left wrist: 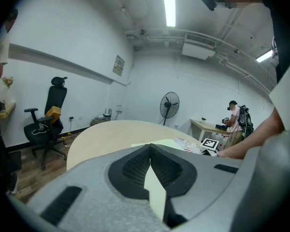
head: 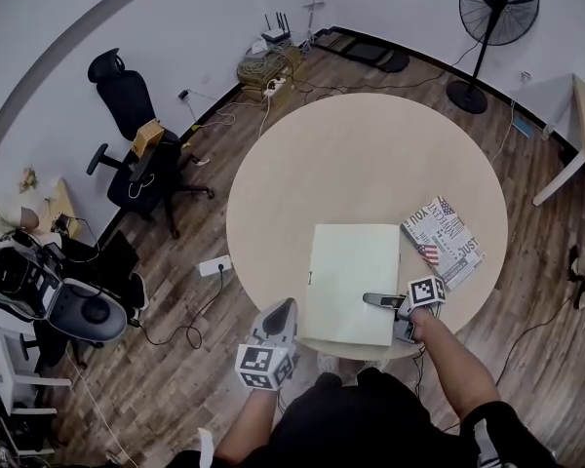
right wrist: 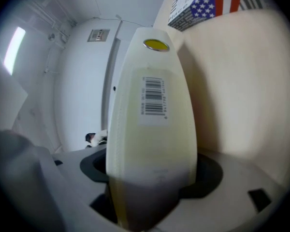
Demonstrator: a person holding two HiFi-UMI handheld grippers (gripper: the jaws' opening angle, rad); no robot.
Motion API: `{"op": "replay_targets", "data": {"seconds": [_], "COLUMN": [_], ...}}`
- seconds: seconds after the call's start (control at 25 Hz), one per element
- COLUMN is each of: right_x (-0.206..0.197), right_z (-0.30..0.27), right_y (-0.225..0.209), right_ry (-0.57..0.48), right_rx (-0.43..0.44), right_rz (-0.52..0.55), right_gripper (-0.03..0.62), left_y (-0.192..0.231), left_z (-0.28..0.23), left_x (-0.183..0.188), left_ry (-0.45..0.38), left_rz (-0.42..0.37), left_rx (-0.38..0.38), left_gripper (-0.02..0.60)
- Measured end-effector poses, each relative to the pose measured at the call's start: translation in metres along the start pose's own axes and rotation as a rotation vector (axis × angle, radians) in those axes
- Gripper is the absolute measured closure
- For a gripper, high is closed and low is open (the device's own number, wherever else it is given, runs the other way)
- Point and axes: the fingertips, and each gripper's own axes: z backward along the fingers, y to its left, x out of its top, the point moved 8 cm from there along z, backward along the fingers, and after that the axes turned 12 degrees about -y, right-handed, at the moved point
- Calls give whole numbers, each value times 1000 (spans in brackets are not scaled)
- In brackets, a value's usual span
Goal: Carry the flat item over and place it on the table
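Bench (head: 351, 154): round, pale top, standing on a dark plank floor (head: 205, 378).
Left tool (head: 286, 307): at the near edge, jaws closed on the near left corner of the flat item (head: 351, 281).
Right tool (head: 386, 310): at the near right edge, jaws wide apart, the flat item's right edge between them, pads not clamped on it.
Flat item: pale yellow-green, lying on the bench against the near edge, barcode label on the side seen in the right gripper view.
Printed paper (head: 444, 240): just beside the flat item, toward the right edge.
Office chair (head: 136, 144): far left, off the bench.
Fan (head: 497, 8): far right corner.
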Motion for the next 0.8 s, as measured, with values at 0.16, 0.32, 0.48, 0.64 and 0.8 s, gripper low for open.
{"op": "replay_targets", "data": {"seconds": [0.16,0.32,0.48,0.64,0.8], "right_x": [6,10,16,20,20], "right_z": [4,13,29,45,63], "right_y": [5,14,19,34,73], "right_ry": [-40,-78,-162,-276,-345], "right_rx": [-141,-346,-514,-506,-439], "right_rz": [67,214,349,352,487], "right_gripper": [229,186,177,178,185], "left_y": [-8,-13,-11,-7,-8], "left_z": [-6,-9,-10,-11,-15], "left_x": [3,3,0,-2,0], "left_ry": [-7,-7,-6,-3,-7], "left_rz": [3,9,29,49,51], "left_rx": [-21,-44,-49,-51,-60], "left_gripper": [580,580,580,580,580]}}
